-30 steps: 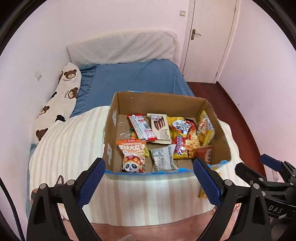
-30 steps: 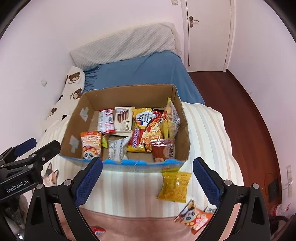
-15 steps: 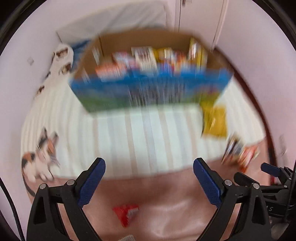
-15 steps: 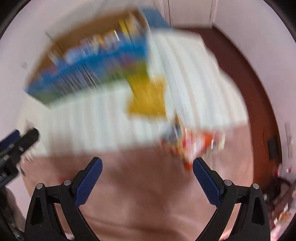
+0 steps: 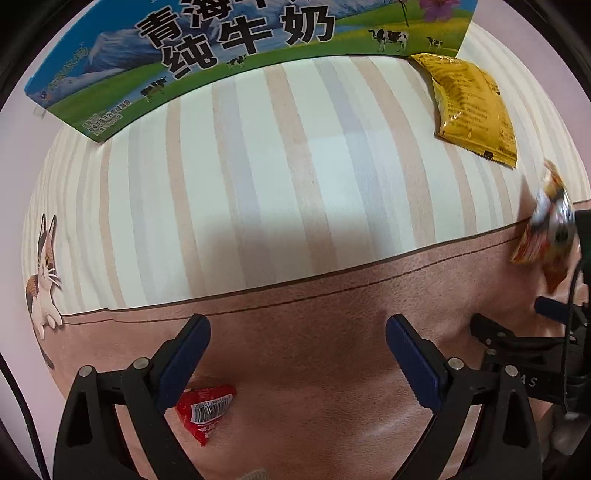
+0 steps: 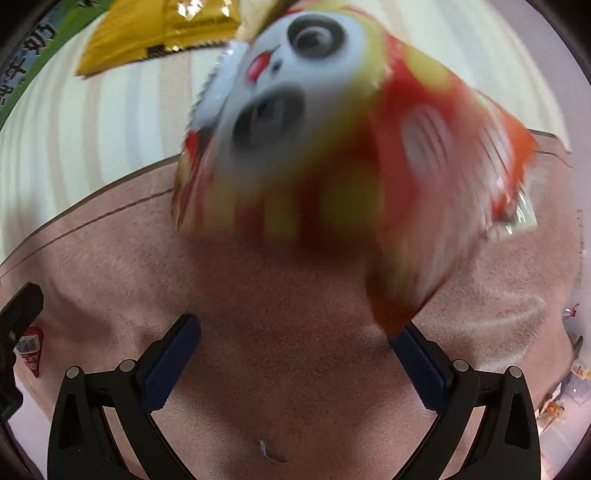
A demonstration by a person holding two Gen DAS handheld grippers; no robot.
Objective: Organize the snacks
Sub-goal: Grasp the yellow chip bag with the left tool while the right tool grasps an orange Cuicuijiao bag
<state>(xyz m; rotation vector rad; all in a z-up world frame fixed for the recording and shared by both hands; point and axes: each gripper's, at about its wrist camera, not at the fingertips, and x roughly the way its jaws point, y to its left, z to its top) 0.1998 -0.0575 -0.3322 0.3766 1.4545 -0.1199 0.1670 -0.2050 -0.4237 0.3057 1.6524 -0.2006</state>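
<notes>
Both grippers have dropped from above the box to just over the blanket since a second ago, so the box's open top is gone from view and only its printed side shows.

In the right wrist view a panda packet (image 6: 332,158) fills the frame, blurred, its lower corner touching the inner face of the right-hand finger (image 6: 417,365) at 4 o'clock. The right gripper (image 6: 291,354) has its jaws spread wide, with nothing between them but pink blanket (image 6: 288,406). A yellow packet (image 6: 155,33) lies at 11 o'clock on the striped part.

In the left wrist view the left gripper (image 5: 295,354) is likewise spread wide and holds nothing. A red packet (image 5: 205,410) lies on the pink blanket just beside its left finger (image 5: 181,365), at 7 o'clock. The box (image 5: 236,55) stands at 12 o'clock, the yellow packet (image 5: 469,107) touching its corner at 1 o'clock, and the panda packet (image 5: 543,240) at 3 o'clock by the right gripper (image 5: 517,325). A printed cat (image 5: 42,280) sits at 9 o'clock.
</notes>
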